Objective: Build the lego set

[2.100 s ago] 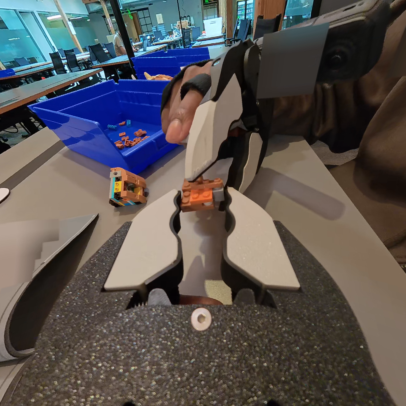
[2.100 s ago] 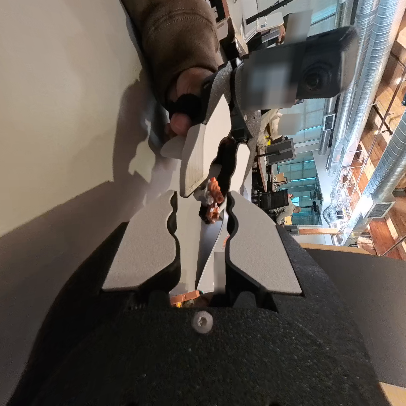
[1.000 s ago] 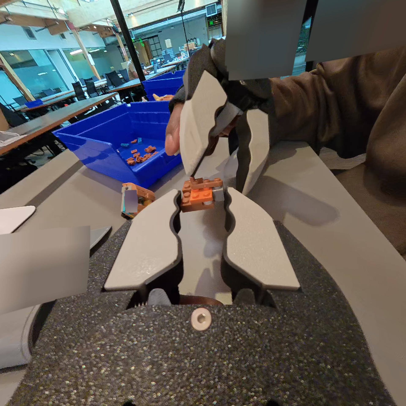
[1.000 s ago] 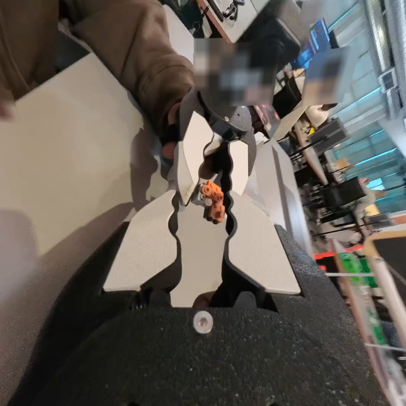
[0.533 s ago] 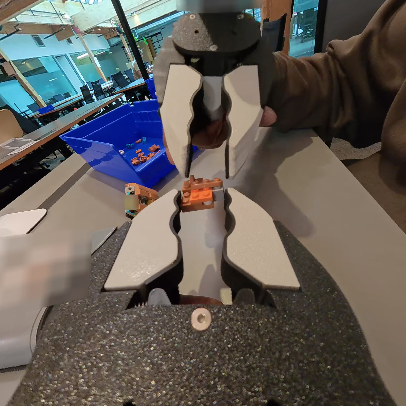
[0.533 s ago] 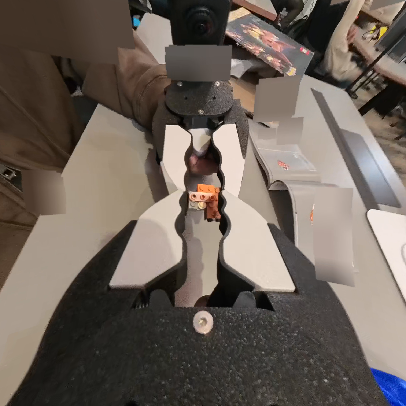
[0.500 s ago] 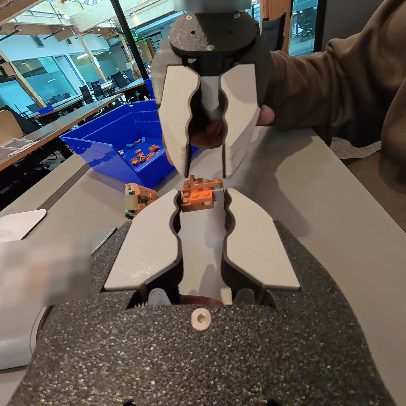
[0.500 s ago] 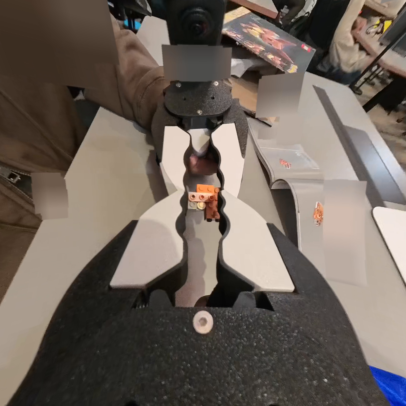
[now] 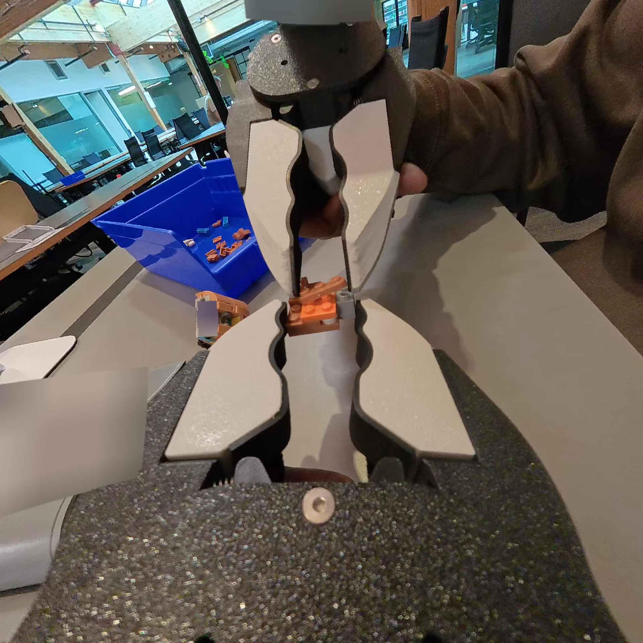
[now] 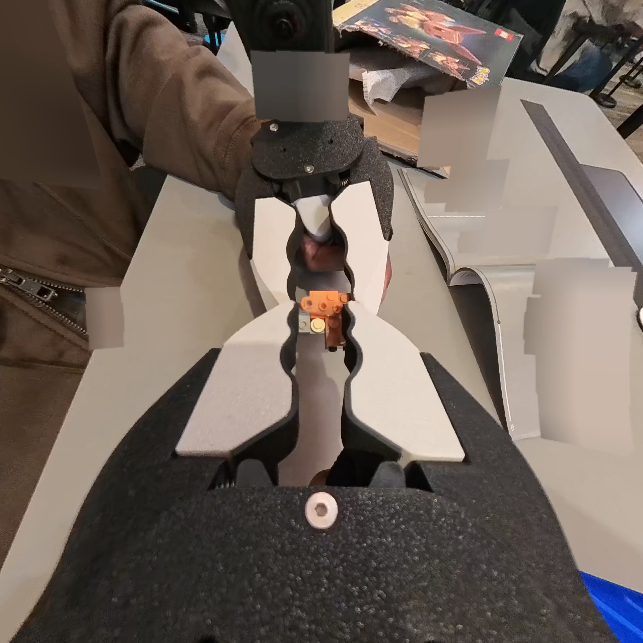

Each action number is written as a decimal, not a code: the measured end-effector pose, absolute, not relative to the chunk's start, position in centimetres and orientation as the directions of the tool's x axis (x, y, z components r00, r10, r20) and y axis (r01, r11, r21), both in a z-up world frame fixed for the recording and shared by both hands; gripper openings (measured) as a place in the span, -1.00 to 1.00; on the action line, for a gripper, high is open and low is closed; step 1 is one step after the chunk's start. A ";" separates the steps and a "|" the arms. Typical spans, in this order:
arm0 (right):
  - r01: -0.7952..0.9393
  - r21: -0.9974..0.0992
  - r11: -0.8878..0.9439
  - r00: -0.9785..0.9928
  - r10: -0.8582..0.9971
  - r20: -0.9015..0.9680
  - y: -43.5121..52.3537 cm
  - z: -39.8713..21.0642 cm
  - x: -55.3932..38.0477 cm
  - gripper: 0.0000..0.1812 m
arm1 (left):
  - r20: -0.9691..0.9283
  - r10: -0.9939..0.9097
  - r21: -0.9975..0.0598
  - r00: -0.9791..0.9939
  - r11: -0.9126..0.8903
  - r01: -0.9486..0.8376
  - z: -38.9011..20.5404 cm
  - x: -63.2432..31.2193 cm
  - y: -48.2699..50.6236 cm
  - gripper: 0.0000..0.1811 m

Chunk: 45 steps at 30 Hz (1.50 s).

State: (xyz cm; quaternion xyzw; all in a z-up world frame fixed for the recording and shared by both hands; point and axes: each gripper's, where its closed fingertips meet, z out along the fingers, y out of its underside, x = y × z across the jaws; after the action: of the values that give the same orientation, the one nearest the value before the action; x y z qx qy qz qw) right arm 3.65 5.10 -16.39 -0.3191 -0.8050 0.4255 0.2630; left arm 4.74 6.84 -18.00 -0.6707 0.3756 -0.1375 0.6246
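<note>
My left gripper [image 9: 320, 308] is shut on a small lego assembly [image 9: 313, 313] of orange, brown and grey pieces, held above the grey table [image 9: 504, 313]. My right gripper [image 9: 320, 290] comes down from above, its fingertips at both ends of a tilted brown plate [image 9: 325, 286] on top of the assembly, closed on it. In the right wrist view my right gripper [image 10: 322, 308] meets the left gripper tip to tip, with the assembly [image 10: 322, 313] between both pairs of fingers.
A blue bin [image 9: 167, 240] with loose bricks stands at the back left. A partly built lego model [image 9: 224, 313] lies in front of it. An open instruction booklet [image 10: 487, 285] and the lego box [image 10: 435, 45] lie past the left gripper. Only a small space, under 4 cm, lies between the two pairs of fingers.
My right gripper turned from sideways to face the left gripper, came down onto the assembly and narrowed on the top brown plate, which now sits tilted. The left gripper kept its hold.
</note>
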 end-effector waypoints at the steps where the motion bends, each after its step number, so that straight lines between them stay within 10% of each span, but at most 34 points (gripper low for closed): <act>1: 0.285 -0.854 0.434 -0.659 0.736 0.154 5.1 -16.3 3.7 -0.74 | -0.285 -0.675 -0.941 0.681 0.063 -0.331 -18.0 4.7 6.9 -0.59; 45: 0.243 -0.851 0.465 -0.665 0.719 0.203 4.7 -15.7 3.8 -0.69 | -0.202 -0.716 -0.975 0.668 0.081 -0.207 -17.1 4.9 6.4 -0.59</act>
State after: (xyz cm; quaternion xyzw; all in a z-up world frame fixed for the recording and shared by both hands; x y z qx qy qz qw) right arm 3.83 4.73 -15.72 -0.2977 -0.8083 0.4231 0.2813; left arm 4.92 6.38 -17.08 -0.6485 0.3560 -0.1977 0.6432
